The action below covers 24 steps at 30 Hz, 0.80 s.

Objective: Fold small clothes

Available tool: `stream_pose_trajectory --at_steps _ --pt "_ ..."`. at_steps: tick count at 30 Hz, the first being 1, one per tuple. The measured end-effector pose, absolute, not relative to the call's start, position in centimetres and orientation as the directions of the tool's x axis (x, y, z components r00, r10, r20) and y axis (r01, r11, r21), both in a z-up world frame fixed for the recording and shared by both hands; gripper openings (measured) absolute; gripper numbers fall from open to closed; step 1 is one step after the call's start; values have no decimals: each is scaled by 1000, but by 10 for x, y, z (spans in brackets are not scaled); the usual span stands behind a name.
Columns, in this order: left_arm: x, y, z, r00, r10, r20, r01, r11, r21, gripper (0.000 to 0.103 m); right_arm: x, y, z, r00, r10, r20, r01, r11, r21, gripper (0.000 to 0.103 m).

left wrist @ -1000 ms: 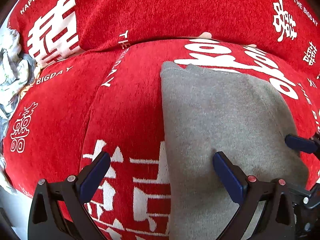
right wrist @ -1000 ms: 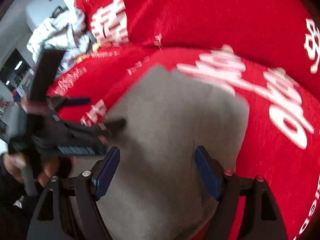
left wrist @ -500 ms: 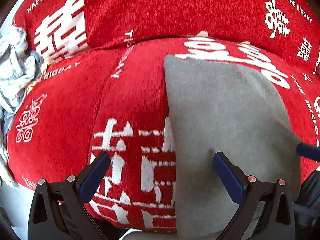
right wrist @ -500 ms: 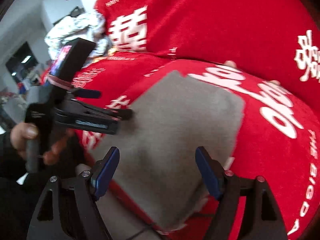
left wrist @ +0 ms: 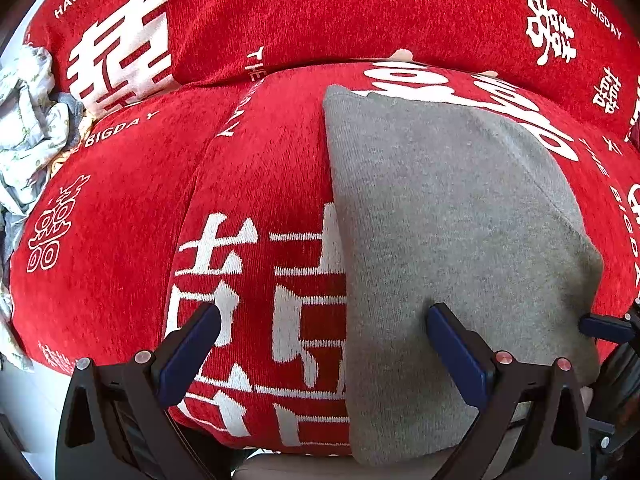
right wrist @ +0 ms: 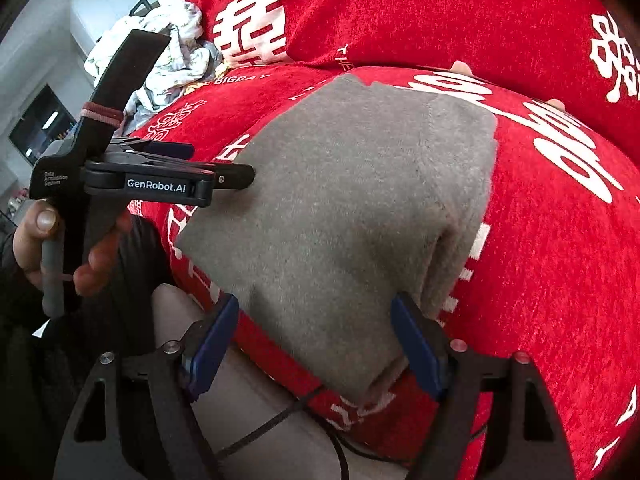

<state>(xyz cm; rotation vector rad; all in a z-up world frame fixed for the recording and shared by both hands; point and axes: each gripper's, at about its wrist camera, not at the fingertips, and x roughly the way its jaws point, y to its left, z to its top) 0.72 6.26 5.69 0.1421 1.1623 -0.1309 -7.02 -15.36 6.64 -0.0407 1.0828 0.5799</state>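
Note:
A folded grey garment (left wrist: 448,240) lies flat on the red sofa seat cushion (left wrist: 256,184), its near end hanging over the front edge. It also shows in the right wrist view (right wrist: 352,208). My left gripper (left wrist: 320,352) is open and empty, its right finger over the garment's near left part. In the right wrist view the left gripper (right wrist: 224,174) hovers at the garment's left edge. My right gripper (right wrist: 316,344) is open and empty, straddling the garment's near corner. Its fingertips (left wrist: 600,326) show at the right edge of the left wrist view.
A red sofa cover with white lettering spans seat and back cushion (left wrist: 360,12). A crumpled pile of pale clothes (left wrist: 28,120) lies at the sofa's left end, also in the right wrist view (right wrist: 168,52). A black cable (right wrist: 280,424) hangs below the seat front.
Both grippers have drawn back toward the sofa's front edge, away from the garment's middle. The garment has stayed flat and folded. Both grippers remain open.

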Motion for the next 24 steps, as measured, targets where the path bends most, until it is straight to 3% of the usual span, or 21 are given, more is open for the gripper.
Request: stream_pose_trajectory --at_steps 9,18,21,24 --pt "5 64 56 389 -31 -921 174 984 40 103 -55 -127 91 383 377 -843 -588 804 92 82" --pt "0 61 64 388 -49 -920 194 981 30 103 -14 -124 75 365 337 -868 -582 810 69 82" --pt "1 54 69 340 -135 -930 250 967 -49 103 -24 -126 81 409 297 -863 -557 830 22 82" --pt "11 47 81 303 -295 -906 278 937 -211 103 -35 -131 90 443 271 -855 -523 852 -1 82"
